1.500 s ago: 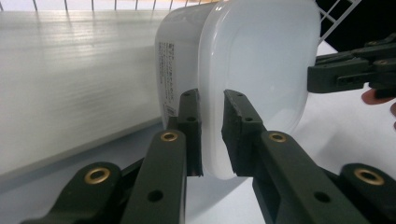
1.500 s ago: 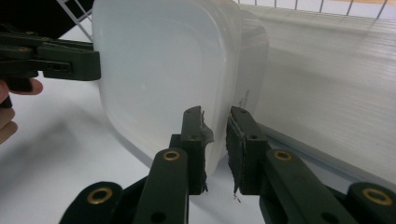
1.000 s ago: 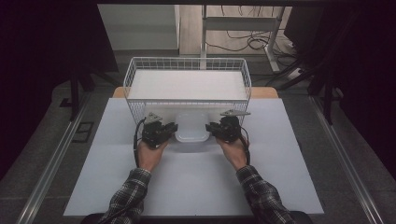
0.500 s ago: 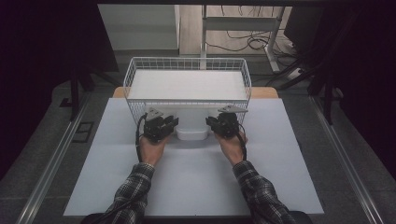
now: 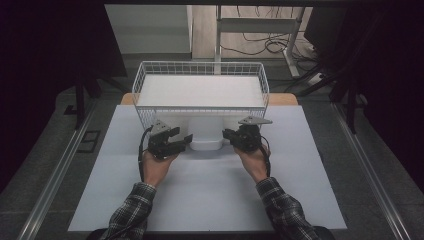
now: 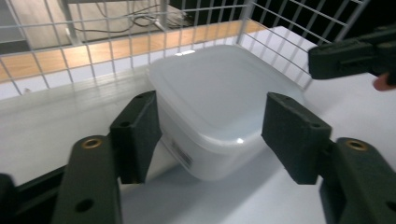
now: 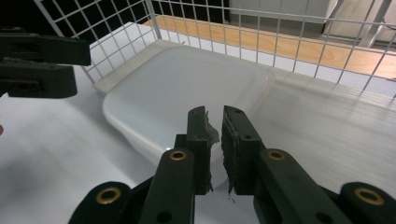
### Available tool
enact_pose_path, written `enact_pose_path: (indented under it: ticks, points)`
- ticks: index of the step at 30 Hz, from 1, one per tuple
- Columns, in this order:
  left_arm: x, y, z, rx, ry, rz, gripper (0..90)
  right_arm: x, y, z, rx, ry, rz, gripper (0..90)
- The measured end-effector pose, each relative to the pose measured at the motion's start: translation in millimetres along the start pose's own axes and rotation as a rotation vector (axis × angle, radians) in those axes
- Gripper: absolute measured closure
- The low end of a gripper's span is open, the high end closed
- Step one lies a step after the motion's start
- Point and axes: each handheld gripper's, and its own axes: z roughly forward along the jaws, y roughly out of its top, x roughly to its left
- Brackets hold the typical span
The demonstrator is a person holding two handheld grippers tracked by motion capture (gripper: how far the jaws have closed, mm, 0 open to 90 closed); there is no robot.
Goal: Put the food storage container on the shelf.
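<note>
Left hand-held gripper (image 6: 212, 135): jaws apart, just been opening, straddling a corner of the white plastic container (image 6: 219, 100) with no pad contact, clear gaps both sides. Right hand-held gripper (image 7: 214, 140): jaws nearly together, pinched on the container's rim at the near edge, thin lip caught between the pads. Container lidded, sitting on the table (image 5: 210, 195) tight against the front wall of the white wire basket (image 5: 200, 70), between the two grippers in the high view (image 5: 206, 136). Likely light, thin-walled, translucent plastic: smooth, slippery, flexes under squeeze, lid may pop if crushed. Best hold judged at rim or lid lip on opposite sides, moderate force, not across the bowed walls. Basket holds a flat white panel (image 5: 200, 90). Contents not visible.
</note>
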Motion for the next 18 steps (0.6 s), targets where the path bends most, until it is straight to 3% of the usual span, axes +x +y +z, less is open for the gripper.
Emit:
enact_pose_path:
  ticks: [10,18]
  points:
    - [-5.7,-20.8,-21.4,0.027,-0.043,0.0,24.2,7.3,-8.7,-17.4,-0.006,0.033,-0.02,71.9]
    - [-10.3,-43.0,-34.6,0.073,-0.036,0.01,16.7,9.5,-20.2,-31.0,0.01,0.038,-0.047,64.9]
